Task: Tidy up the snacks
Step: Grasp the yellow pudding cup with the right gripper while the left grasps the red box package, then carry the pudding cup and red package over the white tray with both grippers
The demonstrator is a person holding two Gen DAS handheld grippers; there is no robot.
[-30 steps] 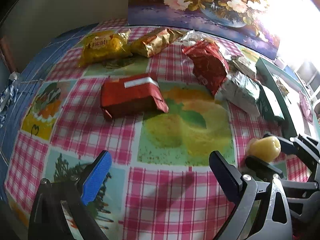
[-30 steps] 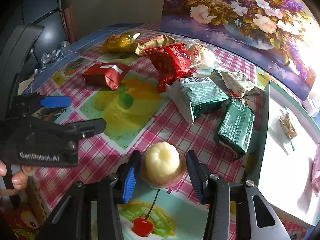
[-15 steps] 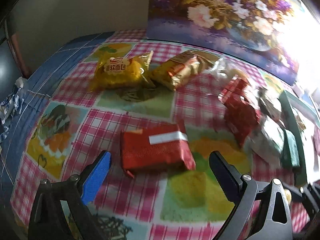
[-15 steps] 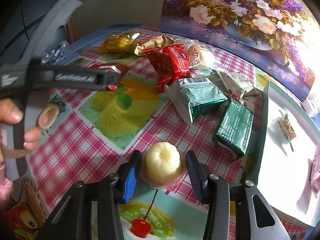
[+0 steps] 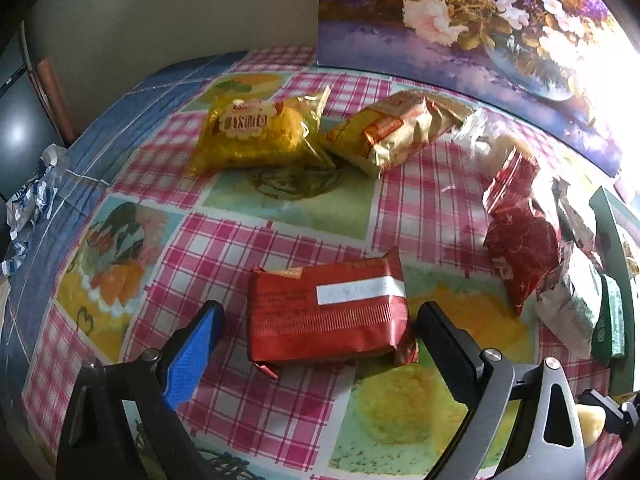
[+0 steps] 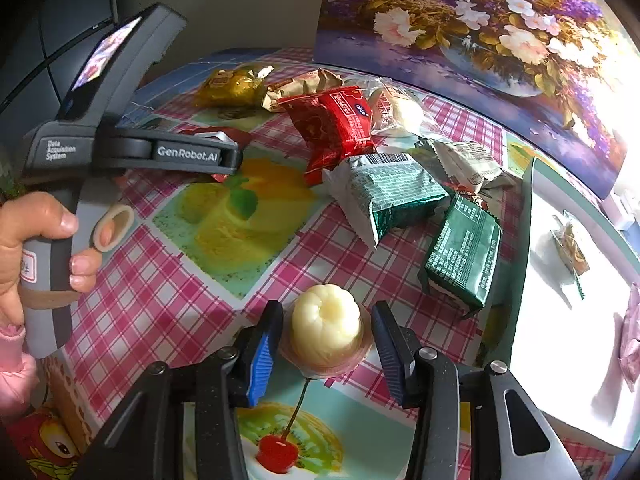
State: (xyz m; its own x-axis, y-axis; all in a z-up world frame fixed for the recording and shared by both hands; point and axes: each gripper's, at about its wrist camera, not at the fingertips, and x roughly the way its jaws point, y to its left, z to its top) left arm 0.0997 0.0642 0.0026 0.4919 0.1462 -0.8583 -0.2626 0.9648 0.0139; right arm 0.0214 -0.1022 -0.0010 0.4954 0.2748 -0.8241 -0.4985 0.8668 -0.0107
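My left gripper (image 5: 320,332) is open, its fingers on either side of a red snack packet (image 5: 326,312) with a white strip, lying flat on the checked tablecloth. My right gripper (image 6: 326,344) is shut on a pale yellow jelly cup (image 6: 325,326), holding it just above the cloth. The left gripper's body (image 6: 132,148) shows in the right wrist view, held by a hand. A white tray with a green rim (image 6: 532,200) stands at the right and holds a small wrapped snack (image 6: 570,244).
A yellow bread packet (image 5: 256,132) and a gold-orange packet (image 5: 392,132) lie at the back. A red pouch (image 6: 332,124), a clear-wrapped bun (image 6: 400,108), a green-white pack (image 6: 392,196), a dark green pack (image 6: 464,252) and a white wrapper (image 6: 468,164) cluster near the tray. A flower picture (image 6: 480,20) stands behind.
My left gripper has moved forward and left until the red packet lies between its open fingers. My right gripper has held still with the jelly cup.
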